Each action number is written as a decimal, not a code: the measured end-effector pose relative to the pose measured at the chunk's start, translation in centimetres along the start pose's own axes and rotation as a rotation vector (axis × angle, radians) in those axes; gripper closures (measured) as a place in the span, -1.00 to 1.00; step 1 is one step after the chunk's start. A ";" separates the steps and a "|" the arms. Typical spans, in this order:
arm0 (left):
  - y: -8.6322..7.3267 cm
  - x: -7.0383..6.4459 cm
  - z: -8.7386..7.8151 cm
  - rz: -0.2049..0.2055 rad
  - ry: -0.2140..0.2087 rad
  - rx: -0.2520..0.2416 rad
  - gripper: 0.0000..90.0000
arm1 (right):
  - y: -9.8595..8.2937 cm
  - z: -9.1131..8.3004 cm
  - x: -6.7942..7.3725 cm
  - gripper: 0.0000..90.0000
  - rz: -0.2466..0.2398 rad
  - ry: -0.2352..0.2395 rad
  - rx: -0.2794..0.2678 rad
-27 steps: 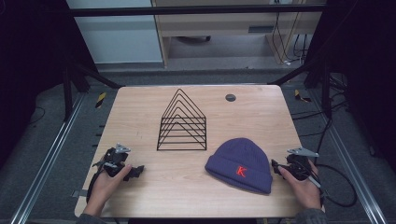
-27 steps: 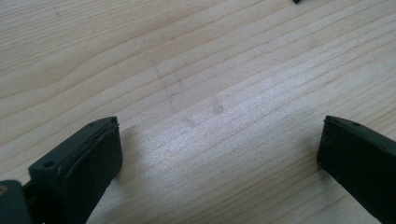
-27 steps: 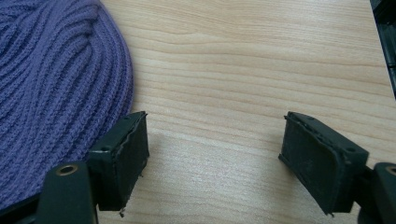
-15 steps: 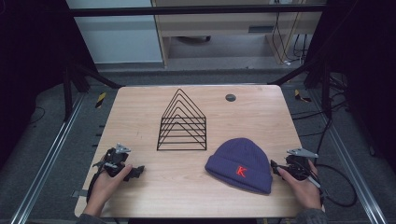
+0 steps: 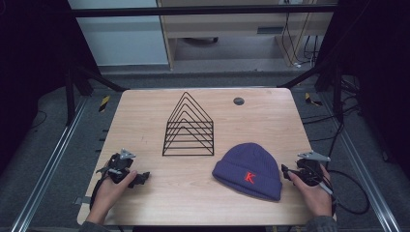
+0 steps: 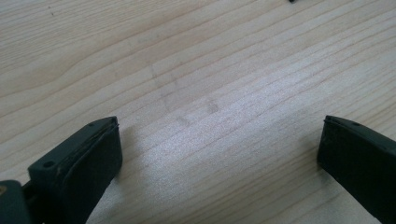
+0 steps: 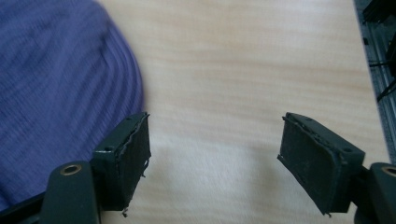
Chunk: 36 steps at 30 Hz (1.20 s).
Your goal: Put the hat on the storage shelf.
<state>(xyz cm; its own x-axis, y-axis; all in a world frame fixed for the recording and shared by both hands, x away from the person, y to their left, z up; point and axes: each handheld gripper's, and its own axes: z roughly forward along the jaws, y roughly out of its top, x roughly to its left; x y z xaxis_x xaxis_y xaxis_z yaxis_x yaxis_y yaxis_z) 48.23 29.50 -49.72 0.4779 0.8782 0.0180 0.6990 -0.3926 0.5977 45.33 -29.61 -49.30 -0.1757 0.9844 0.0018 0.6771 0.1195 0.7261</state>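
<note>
Beanie (image 5: 247, 170), blue knit with a red K on its cuff, lies flat on the wooden table (image 5: 145, 116) toward your right, near the front edge. Just behind it and to its left stands a black wire rack (image 5: 189, 126) of nested triangles, upright and apart from the hat. A small dark disc (image 5: 238, 101) sits farther back; it is too small to tell what it is.

Your right gripper (image 5: 300, 173) rests low at the table's right edge, just beside the beanie's cuff. In the right gripper view its jaws stand wide apart with bare wood between them, and the blue knit (image 7: 56, 93) lies beside and behind one jaw; whether that jaw touches the fabric is hard to say.

Your left gripper (image 5: 131, 175) sits near the front left corner, well apart from the rack. Its jaws are also spread wide over bare table (image 6: 210, 93), holding nothing.
</note>
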 end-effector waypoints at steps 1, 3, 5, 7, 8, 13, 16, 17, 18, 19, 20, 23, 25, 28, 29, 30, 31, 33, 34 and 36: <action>0.0 0.0 0.0 0.000 0.000 -0.001 -1.00 | 0.3 -0.1 0.2 -0.46 0.003 0.003 -0.007; 0.0 0.0 0.0 0.000 0.000 -0.002 -1.00 | 2.2 -0.5 1.1 -0.46 -0.037 0.007 0.003; 0.0 0.0 0.0 0.000 -0.001 -0.002 -1.00 | 2.7 -0.5 1.3 -0.46 -0.054 0.011 0.005; 0.0 -0.1 0.0 0.001 0.000 -0.002 -1.00 | 4.8 -0.4 2.3 -0.46 -0.107 0.024 0.013; 0.0 -0.1 0.0 0.001 0.000 -0.002 -1.00 | 4.8 -0.4 2.3 -0.46 -0.107 0.024 0.013; 0.0 0.0 0.0 0.002 -0.002 -0.002 -1.00 | 8.5 0.6 3.9 -0.47 -0.179 0.080 0.052; 0.0 0.0 0.0 0.003 -0.002 -0.001 -1.00 | 9.4 1.1 4.3 -0.48 -0.196 0.112 0.080; 0.0 -0.1 0.0 0.003 -0.004 -0.001 -1.00 | 10.3 1.8 4.6 -0.45 -0.200 0.139 0.104; 0.0 -0.1 0.0 0.003 -0.002 -0.002 -1.00 | 10.3 1.8 4.6 -0.45 -0.200 0.139 0.104; 0.0 -0.1 0.0 0.003 -0.002 -0.002 -1.00 | 10.6 2.1 4.7 -0.37 -0.205 0.144 0.117; 0.0 -0.1 0.0 0.004 -0.002 -0.001 -1.00 | 10.9 2.4 4.8 -0.30 -0.211 0.157 0.132; 0.0 -0.1 0.0 0.008 -0.005 0.003 -1.00 | 12.1 3.5 5.3 -0.06 -0.234 0.181 0.176; 0.0 -0.1 0.0 0.008 -0.005 0.003 -1.00 | 12.2 3.7 5.5 -0.01 -0.226 0.193 0.183; 0.1 -0.2 0.0 0.007 -0.009 0.003 -1.00 | 12.5 4.4 5.8 0.11 -0.220 0.214 0.196; 0.1 -0.2 0.0 0.007 -0.008 0.003 -1.00 | 12.6 5.0 5.9 0.18 -0.205 0.214 0.210; 0.1 -0.2 0.0 0.007 -0.009 0.003 -1.00 | 12.6 5.0 5.9 0.18 -0.205 0.214 0.210; 0.1 -0.2 0.0 0.006 -0.009 0.002 -1.00 | 12.6 5.2 5.8 0.19 -0.203 0.213 0.208; 0.1 -0.2 0.0 0.007 -0.010 0.003 -1.00 | 12.4 5.7 5.7 0.22 -0.185 0.214 0.214; 0.1 -0.2 0.0 0.008 -0.010 0.004 -1.00 | 12.3 5.9 5.6 0.24 -0.175 0.220 0.217; 0.1 -0.2 0.0 0.009 -0.009 0.003 -1.00 | 11.9 6.3 5.4 0.24 -0.169 0.208 0.227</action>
<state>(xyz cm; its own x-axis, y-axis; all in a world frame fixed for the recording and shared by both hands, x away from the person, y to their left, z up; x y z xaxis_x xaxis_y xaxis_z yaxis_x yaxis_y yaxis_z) 48.22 29.26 -49.71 0.4893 0.8720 0.0162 0.6960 -0.4016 0.5952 57.01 -22.09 -44.98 -0.4249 0.9037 0.0522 0.7636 0.3269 0.5569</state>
